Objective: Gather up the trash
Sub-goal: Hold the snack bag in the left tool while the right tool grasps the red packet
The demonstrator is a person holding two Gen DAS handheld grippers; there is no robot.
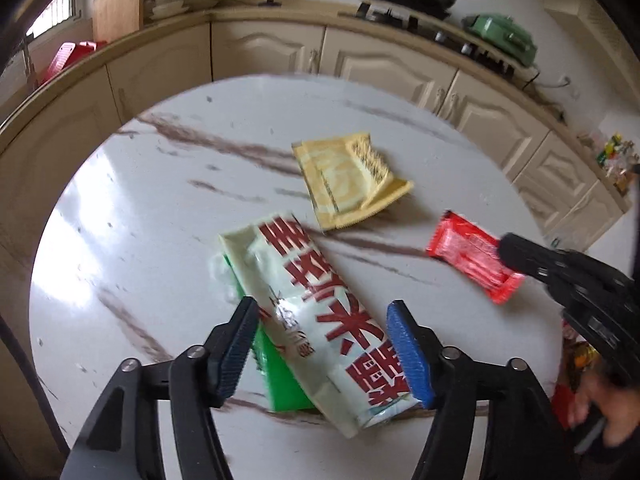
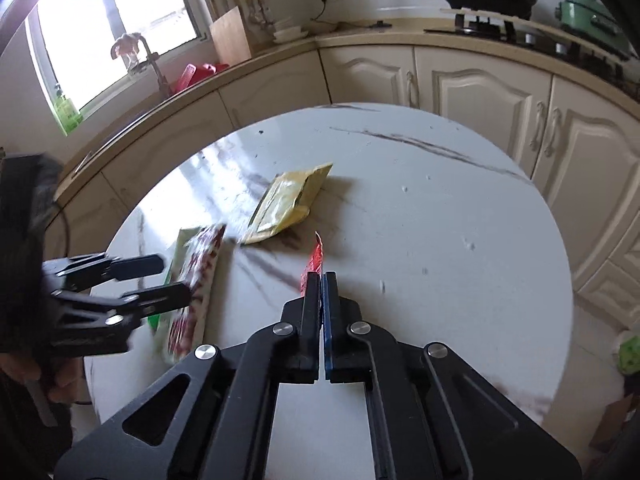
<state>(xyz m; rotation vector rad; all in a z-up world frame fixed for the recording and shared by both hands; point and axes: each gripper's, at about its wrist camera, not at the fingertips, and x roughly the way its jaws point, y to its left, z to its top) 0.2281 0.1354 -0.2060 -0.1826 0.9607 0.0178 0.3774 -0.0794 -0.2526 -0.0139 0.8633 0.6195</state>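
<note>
**Three wrappers on marble table, red one clamped**

Round marble table [image 1: 120, 208] carries 3 wrappers. Biggest: white wrapper w/ red characters [image 1: 320, 316], lying over a green packet [image 1: 284, 380], between the left gripper [image 1: 328, 344] fingers, which stand apart w/o pressing it. Yellow wrapper [image 1: 348, 180] lies loose mid-table. Red wrapper [image 2: 315, 262] is pinched at its end by the right gripper [image 2: 321, 280], fingers together on it. Left view shows its full flat face; right view only an edge-on sliver. Lettering is blurred in right view.
</note>
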